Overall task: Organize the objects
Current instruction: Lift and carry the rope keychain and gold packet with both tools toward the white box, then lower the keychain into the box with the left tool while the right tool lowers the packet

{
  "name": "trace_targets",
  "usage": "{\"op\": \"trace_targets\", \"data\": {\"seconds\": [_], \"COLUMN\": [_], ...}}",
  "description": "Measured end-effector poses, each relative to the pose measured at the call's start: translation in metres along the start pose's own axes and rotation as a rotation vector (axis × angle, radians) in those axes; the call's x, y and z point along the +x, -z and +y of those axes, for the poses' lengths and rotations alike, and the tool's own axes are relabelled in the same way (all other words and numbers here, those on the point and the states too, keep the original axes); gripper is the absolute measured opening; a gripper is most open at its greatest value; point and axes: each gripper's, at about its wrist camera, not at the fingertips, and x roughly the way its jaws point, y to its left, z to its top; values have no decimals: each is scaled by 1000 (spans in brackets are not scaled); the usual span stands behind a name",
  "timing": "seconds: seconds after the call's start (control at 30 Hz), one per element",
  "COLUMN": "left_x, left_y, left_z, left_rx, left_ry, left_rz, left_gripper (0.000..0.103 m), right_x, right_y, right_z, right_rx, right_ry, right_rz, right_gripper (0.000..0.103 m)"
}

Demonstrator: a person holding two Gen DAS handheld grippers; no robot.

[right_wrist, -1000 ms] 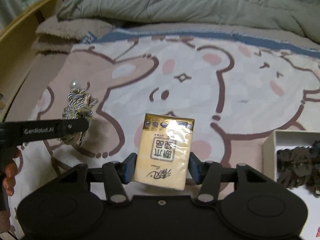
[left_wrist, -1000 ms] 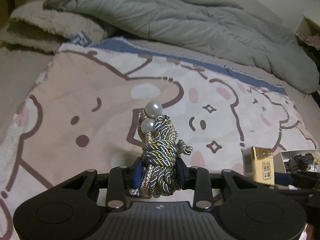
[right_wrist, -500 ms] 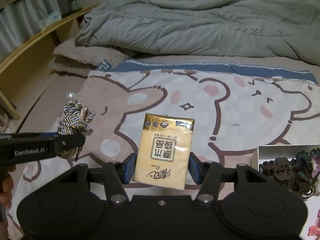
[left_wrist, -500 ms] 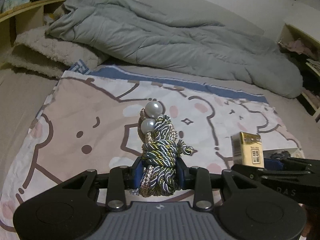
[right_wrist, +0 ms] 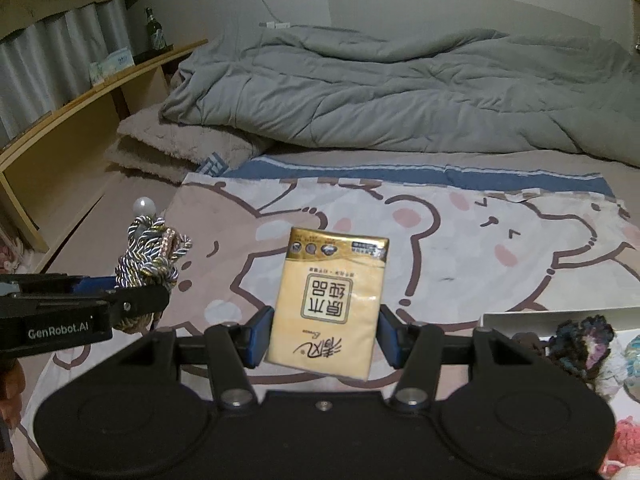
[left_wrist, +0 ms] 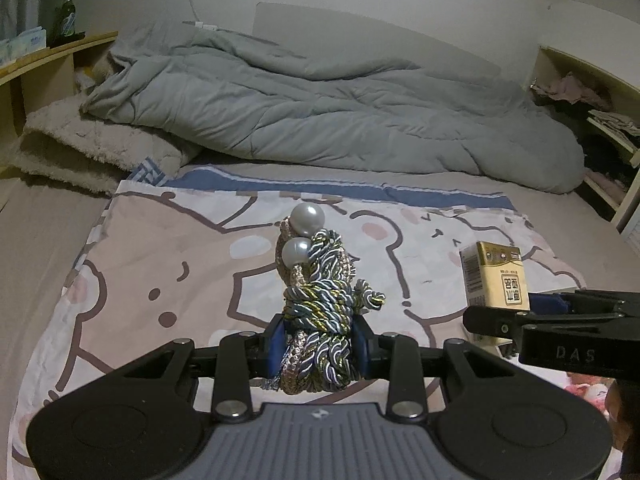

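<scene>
You're clamping the braided rope bundle (left_wrist: 320, 312) in the left hand-held gripper (left_wrist: 320, 344), frame center, and pinching the tissue pack (right_wrist: 330, 300) in the right hand-held gripper (right_wrist: 326, 338), both held over the bed (right_wrist: 500, 240), likely bound for the white box (right_wrist: 520, 316) at lower right.

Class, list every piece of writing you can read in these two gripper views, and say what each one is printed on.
"GenRobot.AI": on the side of the left gripper.
"DAS": on the side of the right gripper.
"原木纯品", seen upside down: on the yellow tissue pack.
"清风", upside down, brand script: lower on the same pack.
Small print along the pack's gold top band: too small to read.
</scene>
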Motion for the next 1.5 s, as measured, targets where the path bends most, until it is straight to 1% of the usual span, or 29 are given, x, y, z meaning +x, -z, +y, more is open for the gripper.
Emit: {"op": "trace_targets", "data": {"seconds": [0.2, 0.5, 0.67, 0.9, 1.03, 1.2, 1.5], "left_x": [-4, 8, 15, 24, 32, 43, 62], "left_y": [-1, 1, 5, 13, 21, 31, 52], "left_z": [-12, -48, -71, -105, -121, -139, -181], "left_rx": [5, 36, 50, 50, 25, -14, -29], "left_ry": [18, 83, 135, 217, 271, 347, 430], "left_rz": [-12, 18, 38, 76, 117, 180, 267], "left_gripper": [36, 36, 36, 36, 36, 36, 36], "right_x": [-12, -31, -45, -61, -65, -68, -69], "right_y": [2, 12, 19, 28, 37, 51, 77], "right_z": [-7, -38, -61, -90, -105, -126, -154], "right_rx": [-6, -1, 28, 65, 72, 78, 96], "right_ry": [6, 54, 86, 108, 117, 127, 138], "right_rz": [-14, -11, -17, -15, 7, 58, 151], "right_gripper": [55, 55, 55, 55, 55, 55, 56]}}
